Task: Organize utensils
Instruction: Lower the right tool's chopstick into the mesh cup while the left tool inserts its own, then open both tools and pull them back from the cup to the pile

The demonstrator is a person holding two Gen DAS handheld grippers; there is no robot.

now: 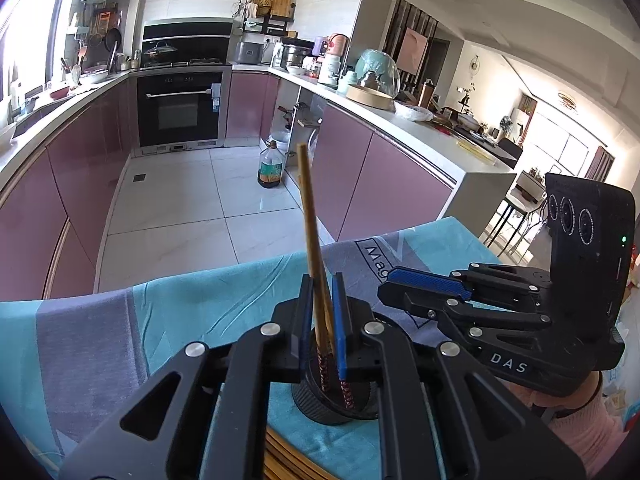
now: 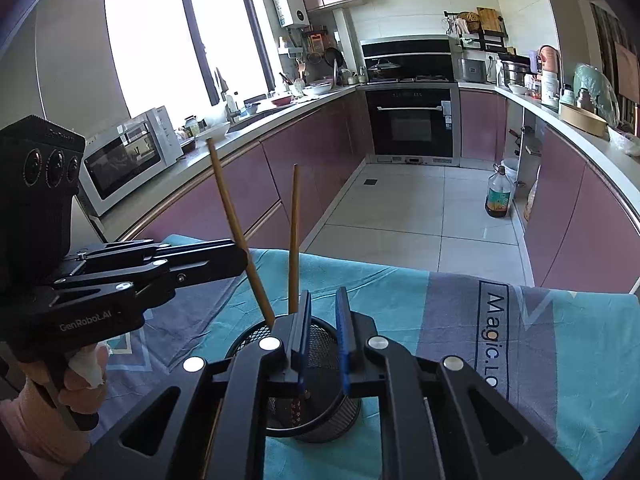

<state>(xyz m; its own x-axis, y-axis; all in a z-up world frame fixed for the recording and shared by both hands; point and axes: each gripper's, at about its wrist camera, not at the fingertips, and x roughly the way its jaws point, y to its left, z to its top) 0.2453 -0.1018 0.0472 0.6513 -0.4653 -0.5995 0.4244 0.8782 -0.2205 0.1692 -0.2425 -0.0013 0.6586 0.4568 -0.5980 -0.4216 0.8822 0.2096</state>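
Left hand-held gripper (image 2: 240,258) clenched on chopstick (image 2: 230,204) ("GenRobot.AI"); right hand-held gripper (image 2: 323,336) released; cloth (image 2: 500,344) reads "Magic".

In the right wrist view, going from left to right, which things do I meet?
Left gripper → microwave → tilted chopstick → upright chopstick → oven → oil bottle

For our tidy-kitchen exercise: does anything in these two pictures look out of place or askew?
Yes. A large oil bottle stands on the floor tiles rather than in a cupboard. In the mesh holder, one chopstick stands nearly upright while the other chopstick, pinched by the left gripper, leans aside.
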